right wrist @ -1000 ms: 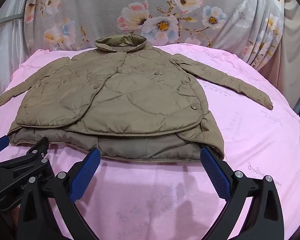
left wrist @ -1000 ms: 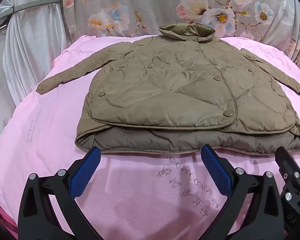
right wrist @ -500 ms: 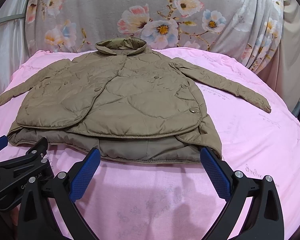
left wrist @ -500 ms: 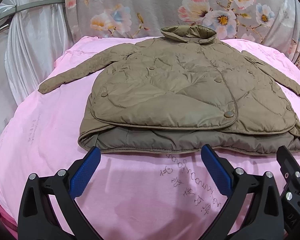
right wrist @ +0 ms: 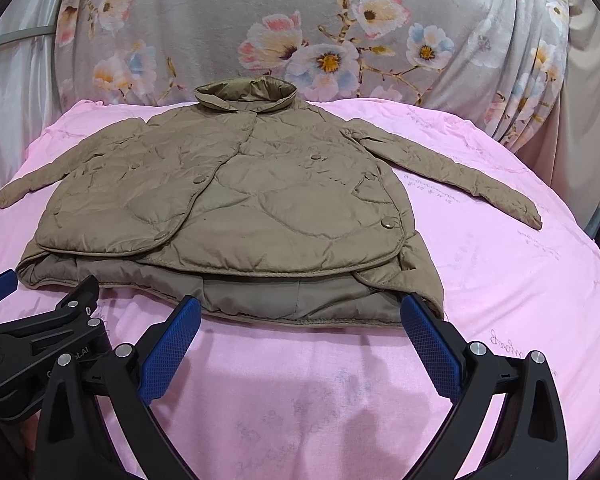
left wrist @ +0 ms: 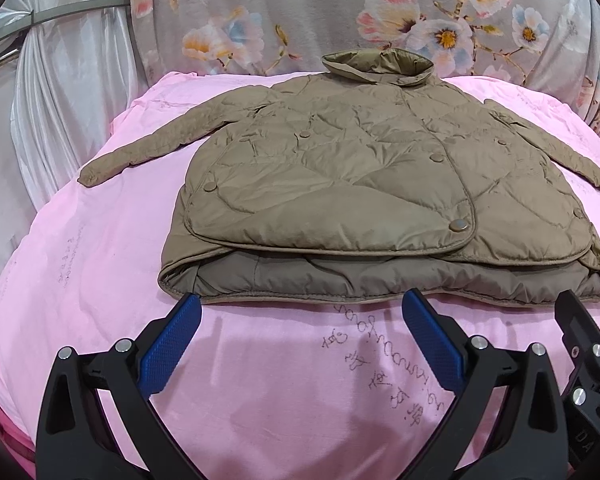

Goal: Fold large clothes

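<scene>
An olive quilted jacket lies flat on the pink sheet, collar at the far side, both sleeves spread outward, front snapped. Its hem faces me. My left gripper stands open just short of the hem's left half, nothing between its blue pads. My right gripper is open too, in front of the hem's right half, its right pad near the hem corner. Each gripper's black frame shows at the edge of the other's view.
The pink sheet covers a rounded bed or table with handwriting on it. A grey floral drape hangs behind. White curtains stand at the left, and the surface drops off at both sides.
Both grippers have crept forward toward the jacket's hem, so the jacket looks slightly nearer. The jaws stay spread as before.
</scene>
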Demonstrator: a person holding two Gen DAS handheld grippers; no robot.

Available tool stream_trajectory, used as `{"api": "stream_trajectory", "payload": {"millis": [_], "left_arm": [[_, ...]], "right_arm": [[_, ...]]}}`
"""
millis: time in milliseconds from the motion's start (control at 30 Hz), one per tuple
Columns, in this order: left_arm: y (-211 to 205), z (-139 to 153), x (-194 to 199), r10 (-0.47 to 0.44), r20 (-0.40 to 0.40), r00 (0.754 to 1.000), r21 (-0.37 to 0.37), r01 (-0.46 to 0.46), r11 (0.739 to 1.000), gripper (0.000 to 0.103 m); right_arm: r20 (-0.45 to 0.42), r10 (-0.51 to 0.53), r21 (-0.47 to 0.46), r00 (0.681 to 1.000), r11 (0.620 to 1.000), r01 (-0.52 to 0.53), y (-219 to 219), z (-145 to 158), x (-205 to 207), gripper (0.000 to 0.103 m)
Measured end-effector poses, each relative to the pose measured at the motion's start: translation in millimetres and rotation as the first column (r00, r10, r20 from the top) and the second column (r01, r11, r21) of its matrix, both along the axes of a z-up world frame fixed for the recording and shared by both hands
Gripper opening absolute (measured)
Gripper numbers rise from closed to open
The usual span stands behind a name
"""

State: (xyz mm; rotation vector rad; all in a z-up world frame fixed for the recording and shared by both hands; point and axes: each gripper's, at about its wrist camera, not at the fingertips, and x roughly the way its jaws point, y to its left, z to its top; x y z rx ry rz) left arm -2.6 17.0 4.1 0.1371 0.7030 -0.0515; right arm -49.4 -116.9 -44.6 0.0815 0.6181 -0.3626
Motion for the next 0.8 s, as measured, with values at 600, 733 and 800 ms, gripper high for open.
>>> {"api": "stream_trajectory", "payload": {"millis": [600,733,800], "left_arm": [[-3.2,-0.8,-0.1,0.0,0.0,1.0,-0.002,0.0,1.0,0.098],[-2.7,-0.8,-0.1,0.0,0.0,1.0,-0.002,0.0,1.0,0.098],[-3.3,-1.0,-0.3,0.0,0.001,1.0,-0.001,0.0,1.0,0.098]], "right_arm": [[-0.001,-0.001,0.0,1.0,1.0,0.001,0.7,-0.8,-0.1,0.098],[-0.001,-0.001,0.0,1.0,1.0,0.001,0.8,-1.1,0.3,0.098],[-0.001,-0.002,0.001,1.0,1.0,0.002,0.7,-0.8,0.0,0.098]]}}
